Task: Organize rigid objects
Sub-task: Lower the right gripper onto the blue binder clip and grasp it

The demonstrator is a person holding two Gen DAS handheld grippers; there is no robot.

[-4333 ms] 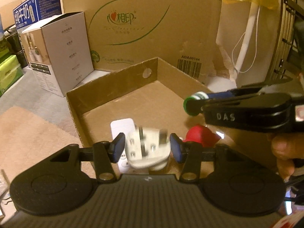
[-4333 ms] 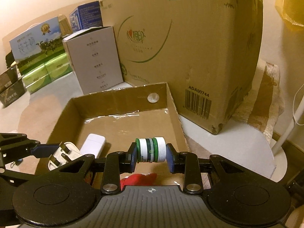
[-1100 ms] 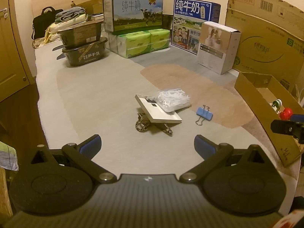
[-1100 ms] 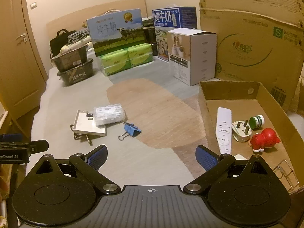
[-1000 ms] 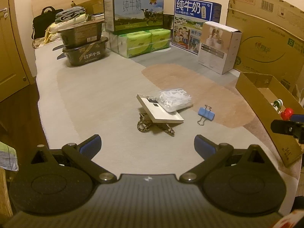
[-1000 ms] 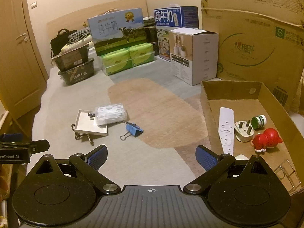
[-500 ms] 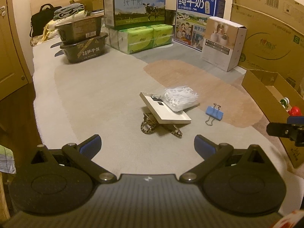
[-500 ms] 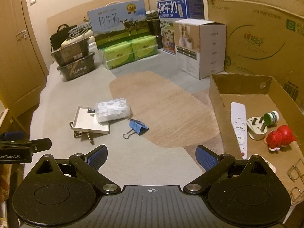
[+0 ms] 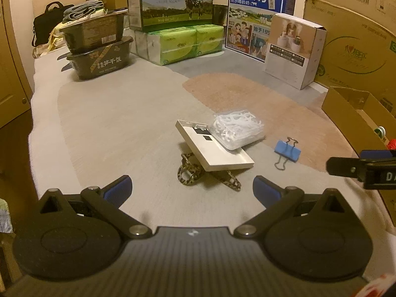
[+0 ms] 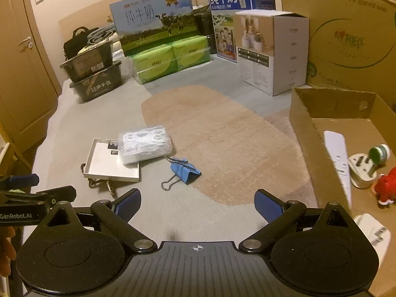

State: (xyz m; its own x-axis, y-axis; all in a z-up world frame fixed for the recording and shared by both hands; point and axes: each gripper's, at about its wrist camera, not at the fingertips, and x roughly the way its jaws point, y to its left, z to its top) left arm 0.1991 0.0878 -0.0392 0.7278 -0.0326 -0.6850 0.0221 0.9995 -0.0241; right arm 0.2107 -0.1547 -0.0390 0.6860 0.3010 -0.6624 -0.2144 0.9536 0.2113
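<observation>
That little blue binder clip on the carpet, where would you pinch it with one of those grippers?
Probably across the blue folded body of the binder clip, coming from above with the right gripper, which is open and nearest. The body is the solid, wide part; its wire loops lie flat and thin on the carpet, hard to catch.

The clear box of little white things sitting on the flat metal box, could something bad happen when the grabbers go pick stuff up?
Maybe. The clear box lies on one corner of the flat tin, so lifting the tin first could tip it off. The tin itself rests tilted on a patterned strap, so it may rock or slide when pinched. The blue binder clip is low, with thin wire handles, so the open right gripper might slip off it.
</observation>
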